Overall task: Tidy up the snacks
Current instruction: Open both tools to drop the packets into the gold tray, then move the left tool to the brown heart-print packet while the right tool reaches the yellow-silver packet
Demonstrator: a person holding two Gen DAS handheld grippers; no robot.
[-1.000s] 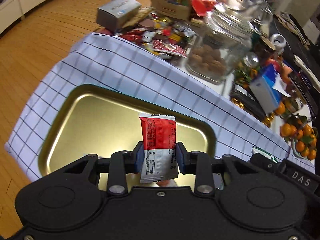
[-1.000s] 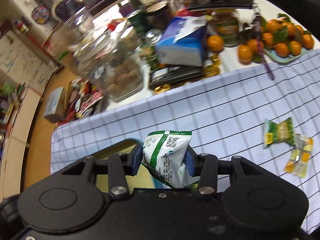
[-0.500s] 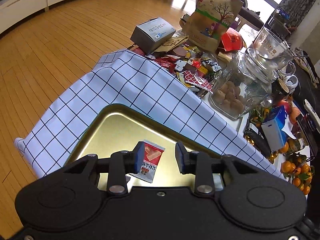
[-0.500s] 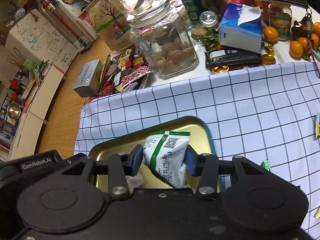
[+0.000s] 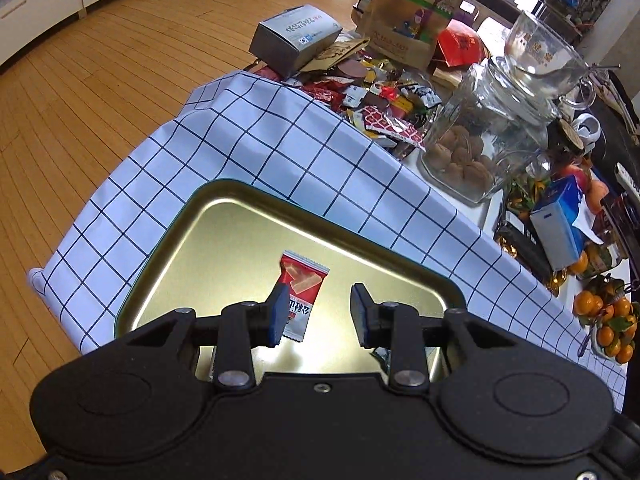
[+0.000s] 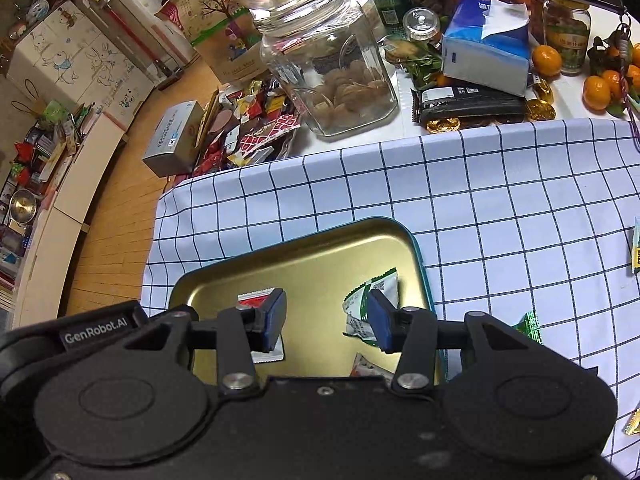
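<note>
In the left wrist view, the left gripper (image 5: pixel 319 312) hangs over the shallow gold-coloured metal tray (image 5: pixel 240 196) with its jaws apart and nothing between the pads. The small red-and-white wafer packet (image 5: pixel 301 292) lies flat on the tray floor just beyond and below the left pad, free of both. The tray sits on the white cloth with a dark grid (image 5: pixel 248 140), and past the cloth's far edge is a heap of mixed snack wrappers (image 5: pixel 372 100) beside a square clear glass jar of round biscuits (image 5: pixel 476 144).

In the right wrist view, the right gripper (image 6: pixel 327 320) also stands with its jaws apart and empty. The green-and-white crinkled snack bag (image 6: pixel 360 312) rests in the tray (image 6: pixel 320 236) near its right rim, partly hidden behind the right pad; I cannot tell whether the pad brushes it. The red packet (image 6: pixel 256 298) peeks out behind the left pad.

Both drops into the tray look done, so the step in hand is the release. The next move calls for lifting clear and reaching for loose snacks still on the cloth.

Only the right view shows those: a yellow packet (image 6: pixel 636 252) at the right edge and a green foil piece (image 6: pixel 530 326) just beside the tray. Only the left view shows the red packet whole.
</note>
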